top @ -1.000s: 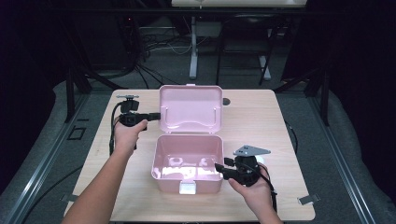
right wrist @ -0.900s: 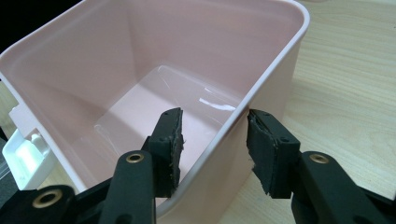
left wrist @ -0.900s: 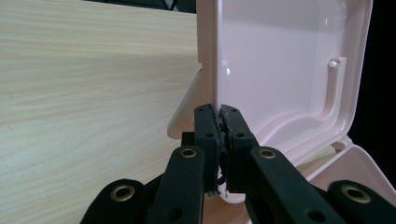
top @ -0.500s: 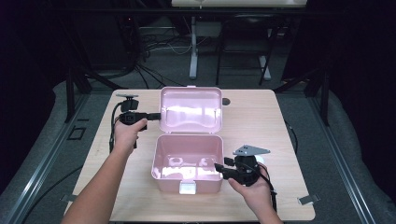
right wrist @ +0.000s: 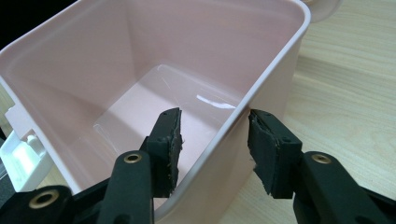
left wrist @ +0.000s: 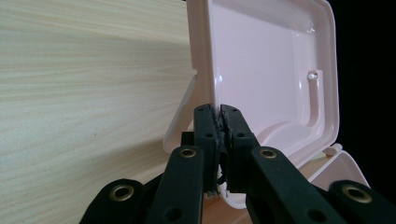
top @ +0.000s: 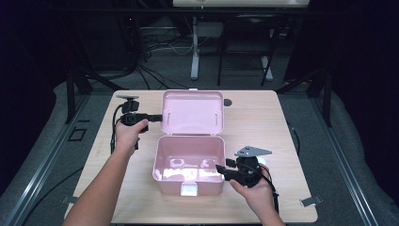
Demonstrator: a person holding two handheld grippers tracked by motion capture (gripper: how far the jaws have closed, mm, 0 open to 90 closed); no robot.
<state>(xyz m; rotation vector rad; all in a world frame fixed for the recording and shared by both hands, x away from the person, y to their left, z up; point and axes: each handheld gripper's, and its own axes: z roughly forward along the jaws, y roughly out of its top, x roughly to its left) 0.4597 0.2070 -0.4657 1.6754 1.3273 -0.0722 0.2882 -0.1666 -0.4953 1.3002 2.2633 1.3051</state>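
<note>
A pink plastic box [top: 169,181] stands open in the middle of the table, its lid [top: 193,110] raised upright behind it. My left gripper [top: 157,117] comes in level from the left and is shut on the lid's left edge; in the left gripper view the pads [left wrist: 219,112] pinch the thin rim of the lid [left wrist: 271,60]. My right gripper [top: 220,168] is at the box's front right corner. Its jaws [right wrist: 212,126] stand open astride the right wall of the box [right wrist: 187,37], one inside and one outside. The inside of the box looks bare.
The wooden table [top: 263,122] has free room on both sides of the box. A white latch [top: 189,189] sits on the box's front wall. A small dark round hole [top: 227,101] lies right of the lid. Dark floor and cables surround the table.
</note>
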